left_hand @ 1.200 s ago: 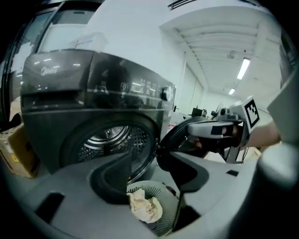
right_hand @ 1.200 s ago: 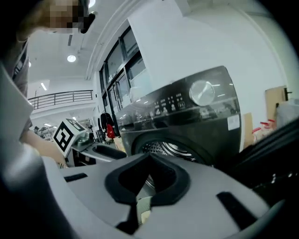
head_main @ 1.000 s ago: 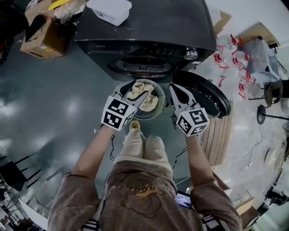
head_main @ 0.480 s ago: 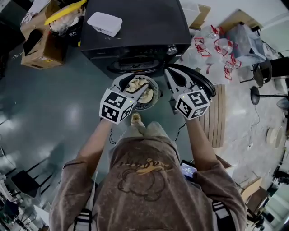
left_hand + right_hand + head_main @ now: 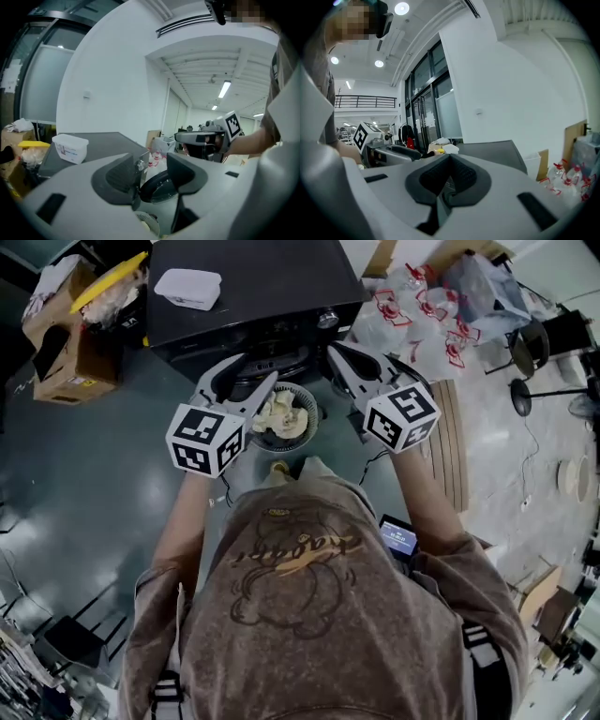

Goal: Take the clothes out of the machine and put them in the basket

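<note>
**Washing machine**: dark, seen from above, with a white lidded box on its top.

**Basket**: round, on the floor just in front of the machine, with pale clothes heaped inside.

**Left gripper**: held before the machine's front, above the basket. Its jaws are apart and closing, with nothing between them.

**Right gripper**: held beside it, toward the machine's right corner. Its jaws are pressed together and empty.
</note>
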`<state>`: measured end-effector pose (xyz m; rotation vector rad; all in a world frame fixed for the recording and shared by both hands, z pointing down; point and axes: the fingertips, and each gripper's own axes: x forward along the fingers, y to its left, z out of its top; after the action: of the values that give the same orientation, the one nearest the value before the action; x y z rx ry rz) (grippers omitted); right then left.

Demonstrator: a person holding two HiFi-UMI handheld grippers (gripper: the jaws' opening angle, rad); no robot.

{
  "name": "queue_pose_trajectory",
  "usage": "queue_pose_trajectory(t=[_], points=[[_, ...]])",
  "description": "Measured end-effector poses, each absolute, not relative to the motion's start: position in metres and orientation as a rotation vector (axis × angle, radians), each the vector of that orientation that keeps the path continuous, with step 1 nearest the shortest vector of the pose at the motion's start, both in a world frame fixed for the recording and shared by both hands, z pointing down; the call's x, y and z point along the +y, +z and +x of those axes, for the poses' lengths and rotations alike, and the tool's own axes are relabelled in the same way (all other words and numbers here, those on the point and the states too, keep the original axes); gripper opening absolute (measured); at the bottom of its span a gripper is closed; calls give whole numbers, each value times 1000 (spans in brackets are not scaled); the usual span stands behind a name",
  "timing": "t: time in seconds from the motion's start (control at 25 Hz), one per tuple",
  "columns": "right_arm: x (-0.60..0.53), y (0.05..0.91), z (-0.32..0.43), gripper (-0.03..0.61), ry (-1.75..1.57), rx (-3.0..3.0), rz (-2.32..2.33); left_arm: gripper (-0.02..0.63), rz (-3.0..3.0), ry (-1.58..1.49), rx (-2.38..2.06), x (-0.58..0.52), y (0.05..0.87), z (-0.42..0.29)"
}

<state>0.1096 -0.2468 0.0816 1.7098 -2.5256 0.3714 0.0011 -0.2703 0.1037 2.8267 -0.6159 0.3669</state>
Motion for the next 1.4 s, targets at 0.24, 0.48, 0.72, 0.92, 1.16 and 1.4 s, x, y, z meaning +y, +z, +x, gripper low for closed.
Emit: queue_pose_trajectory(t=[0.24, 0.48, 0.72, 0.92, 1.16, 1.4], points=[[-236, 73, 126, -3, 350, -2528, 1697, 132, 2815, 287, -676, -272, 89, 3], [-224, 74, 144, -3, 341, -2529, 1693, 15, 2803, 177, -715, -270, 79, 11], [-230, 71, 151, -3, 332, -2571, 1700, 8, 2833, 138, -700, -264, 78, 22], [-231, 84, 139, -3, 291, -2595, 1603, 8, 2830, 118, -679, -260, 92, 24], [-228, 108, 133, -3, 333, -2600, 1548, 8, 2822, 124, -665, -258, 111, 26], [-227, 110, 137, -3, 342, -2584, 1565, 8, 2803, 122, -664, -258, 117, 28]])
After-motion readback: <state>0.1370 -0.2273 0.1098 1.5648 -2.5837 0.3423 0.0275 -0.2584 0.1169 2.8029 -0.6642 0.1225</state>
